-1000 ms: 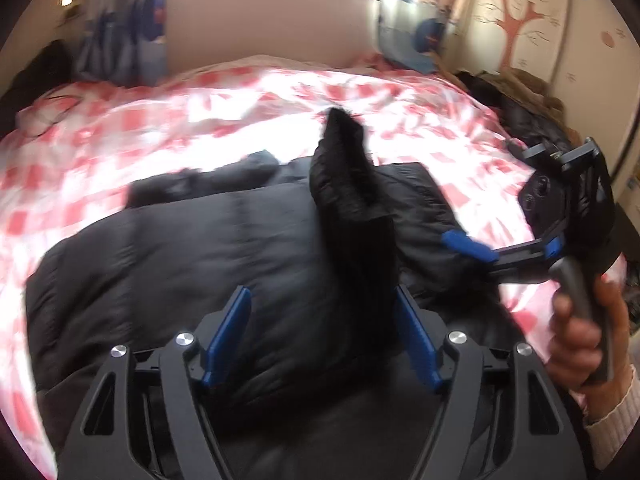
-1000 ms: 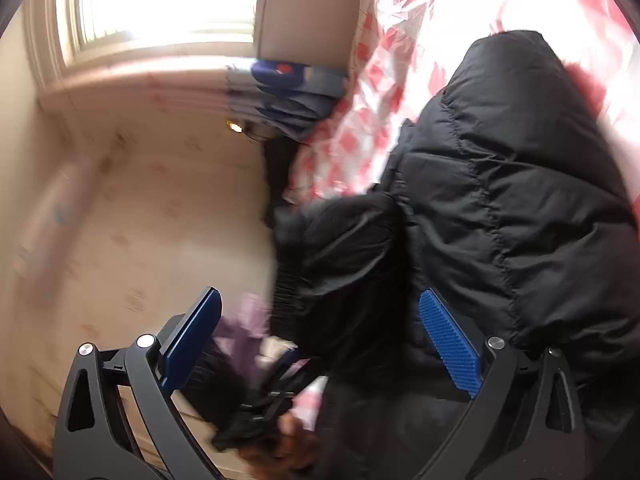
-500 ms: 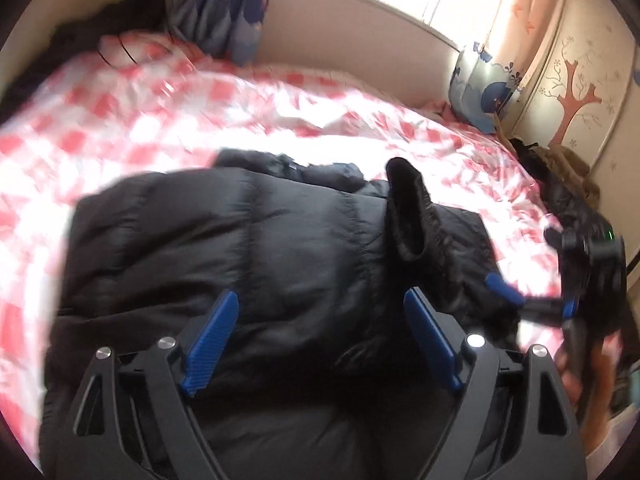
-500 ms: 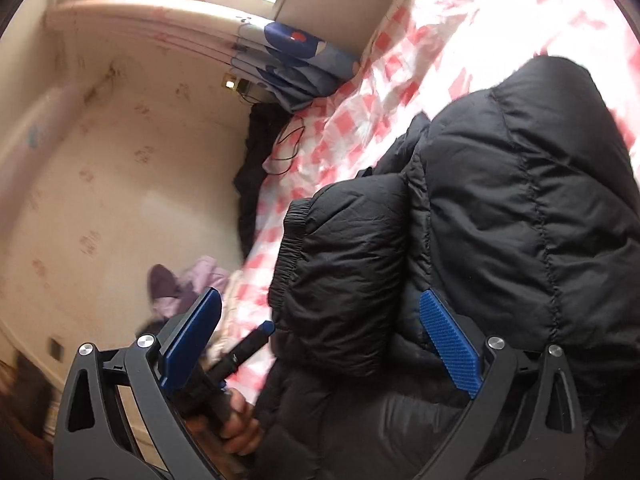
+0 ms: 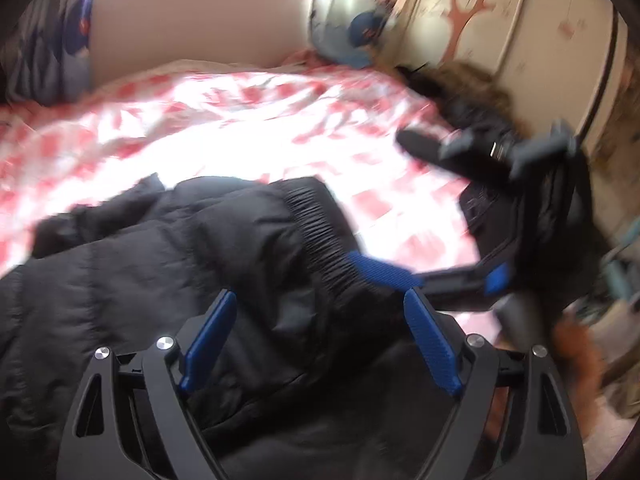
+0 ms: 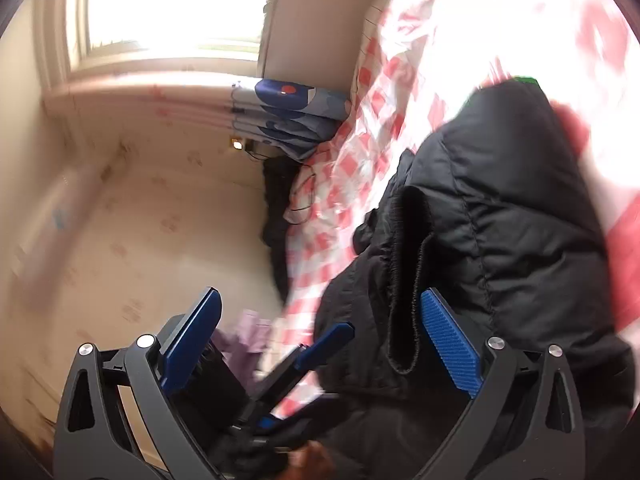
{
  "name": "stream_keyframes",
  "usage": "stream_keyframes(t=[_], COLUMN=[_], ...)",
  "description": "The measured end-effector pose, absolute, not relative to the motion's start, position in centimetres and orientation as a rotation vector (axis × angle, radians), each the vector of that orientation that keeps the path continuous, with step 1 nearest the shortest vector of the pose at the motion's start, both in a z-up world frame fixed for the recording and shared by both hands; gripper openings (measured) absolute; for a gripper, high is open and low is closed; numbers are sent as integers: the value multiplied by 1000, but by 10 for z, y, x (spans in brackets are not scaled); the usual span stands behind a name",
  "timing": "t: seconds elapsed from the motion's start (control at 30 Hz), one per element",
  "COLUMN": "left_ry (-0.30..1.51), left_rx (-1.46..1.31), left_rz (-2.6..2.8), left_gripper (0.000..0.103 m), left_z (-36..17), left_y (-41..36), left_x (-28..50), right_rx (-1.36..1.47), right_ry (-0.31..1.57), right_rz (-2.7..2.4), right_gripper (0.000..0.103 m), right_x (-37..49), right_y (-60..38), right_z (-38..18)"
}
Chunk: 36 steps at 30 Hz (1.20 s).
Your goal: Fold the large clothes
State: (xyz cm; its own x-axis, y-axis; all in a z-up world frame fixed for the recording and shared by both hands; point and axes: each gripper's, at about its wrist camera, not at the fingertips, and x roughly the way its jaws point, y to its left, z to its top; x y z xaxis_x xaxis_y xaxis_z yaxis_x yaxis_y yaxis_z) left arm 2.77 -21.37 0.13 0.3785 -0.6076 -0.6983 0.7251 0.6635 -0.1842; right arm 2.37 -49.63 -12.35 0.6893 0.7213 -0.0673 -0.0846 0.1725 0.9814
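From the left wrist view, the left gripper (image 5: pixel 316 346) stands with its jaws wide and released, nothing pressed between the blue pads; the black puffer jacket (image 5: pixel 168 280) lies under and ahead of it on the bed (image 5: pixel 224 120) with its red-and-white checked cover. A second ago the sleeve stood upright between these jaws; now the sleeve (image 5: pixel 316 224) lies flat across the jacket's body, its ribbed cuff pointing toward the far right, just beyond the right pad. I judge that the sleeve fold is laid and let go, so the next fold of the body can be taken up. The right gripper (image 5: pixel 404 276) shows at the right of this view, one blue finger reaching to the cuff's edge, held by a blurred hand (image 5: pixel 576 356). A dark fur-trimmed coat (image 5: pixel 472 92) lies at the far corner of the bed. From the right wrist view, the right gripper (image 6: pixel 320 340) is spread open and empty; the jacket (image 6: pixel 500 220) fills the right half, and the cuff's open mouth (image 6: pixel 408 280) hangs just inside the right pad without being pinched. The left gripper (image 6: pixel 316 350) pokes in low between the jaws. Folded blue bedding (image 6: pixel 292 116) sits by the headboard, and the floor is to the left.
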Motion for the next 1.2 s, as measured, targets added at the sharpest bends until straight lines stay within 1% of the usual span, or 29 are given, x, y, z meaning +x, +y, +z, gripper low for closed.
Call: stream_keyframes(t=[0.13, 0.3, 0.33, 0.37, 0.4, 0.47, 0.5, 0.57, 0.67, 0.73, 0.77, 0.8, 0.9, 0.97, 1.03, 1.07, 1.1, 1.13, 1.17, 1.2], left_ry=[810, 781, 778, 778, 776, 773, 776, 781, 742, 715, 711, 717, 759, 825, 910, 933, 948, 946, 935, 893], left_rx=[221, 233, 215, 204, 181, 115, 44, -92, -246, -283, -293, -299, -318, -312, -302, -309, -327, -336, -336, -321], left_rz=[-756, -639, -608, -589, -550, -482, -427, -362, -297, -269, -254, -244, -210, -174, -144, -143, -142, -140, -138, -133], left_gripper=[82, 83, 83, 83, 83, 83, 83, 83, 83, 86, 89, 89, 90, 90, 90, 90, 90, 90, 90, 90], left_z=[-1, 1, 1, 0, 0, -1, -2, -5, -5, -6, -8, -12, -31, -52, -75, -83, -89, -88, -84, -74], left_y=[-194, -137, -115, -105, -86, -53, -29, 8, 47, 60, 66, 68, 75, 77, 79, 81, 84, 85, 86, 85], left_x=[22, 24, 25, 26, 30, 40, 49, 64, 76, 80, 82, 86, 99, 110, 119, 122, 123, 122, 120, 117], right_rx=[1299, 1131, 1091, 1047, 1007, 912, 873, 794, 661, 575, 553, 547, 573, 600, 673, 708, 747, 777, 776, 753], right_ry=[645, 747, 760, 759, 754, 775, 776, 753, 617, 502, 471, 462, 526, 638, 790, 833, 831, 824, 808, 772], right_rz=[627, 533, 522, 517, 512, 482, 467, 451, 411, 367, 344, 325, 247, 183, 186, 189, 191, 184, 164, 112], right_gripper=[96, 96, 95, 89, 80, 18, 10, 9, 9, 9, 9, 9, 9, 9, 11, 12, 13, 20, 32, 40], right_x=[29, 39, 42, 42, 43, 48, 49, 48, 29, 11, 6, 6, 20, 35, 48, 50, 49, 45, 42, 33], right_y=[-498, -487, -485, -482, -479, -471, -466, -457, -450, -455, -459, -465, -488, -499, -508, -510, -515, -520, -524, -530], right_z=[-131, -132, -131, -130, -128, -123, -120, -110, -72, -39, -31, -28, -50, -85, -128, -142, -145, -143, -138, -126])
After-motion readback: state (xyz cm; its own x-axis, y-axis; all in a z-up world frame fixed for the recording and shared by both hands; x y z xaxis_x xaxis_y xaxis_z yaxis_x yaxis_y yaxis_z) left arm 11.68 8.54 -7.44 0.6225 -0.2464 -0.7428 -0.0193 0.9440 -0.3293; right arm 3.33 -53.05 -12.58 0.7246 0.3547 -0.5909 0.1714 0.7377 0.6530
